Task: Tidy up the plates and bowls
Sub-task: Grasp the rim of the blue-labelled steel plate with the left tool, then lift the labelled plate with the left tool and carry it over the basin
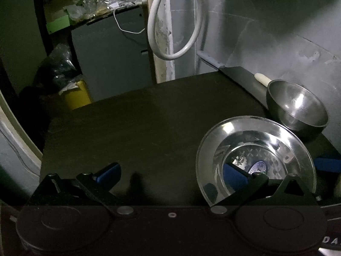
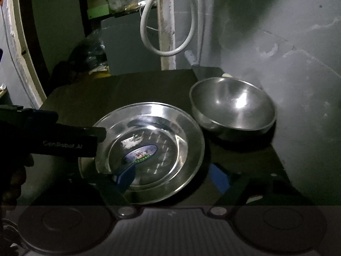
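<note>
A shallow steel plate (image 1: 283,140) (image 2: 181,132) with a blue sticker in its middle lies on the dark table (image 1: 138,128). Just behind it, at the right, stands a round steel bowl (image 1: 298,106) (image 2: 234,106), empty and upright. My left gripper (image 1: 171,175) is open wide, with one blue pad inside the plate, the other over bare table, and the plate's left rim between them. My right gripper (image 2: 173,177) is also open. Its left pad is inside the plate, its right pad is outside, and the near right rim lies between them with no pad pressing on it. The left gripper's body (image 2: 53,136) reaches in over the plate's left rim.
A grey-handled knife (image 1: 211,60) and a white handle (image 1: 262,79) lie at the table's back, near the wall. A white hose loop (image 1: 170,21) hangs behind. Beyond the table's far left edge are a yellow bin (image 1: 76,93), a grey cabinet and cluttered shelves.
</note>
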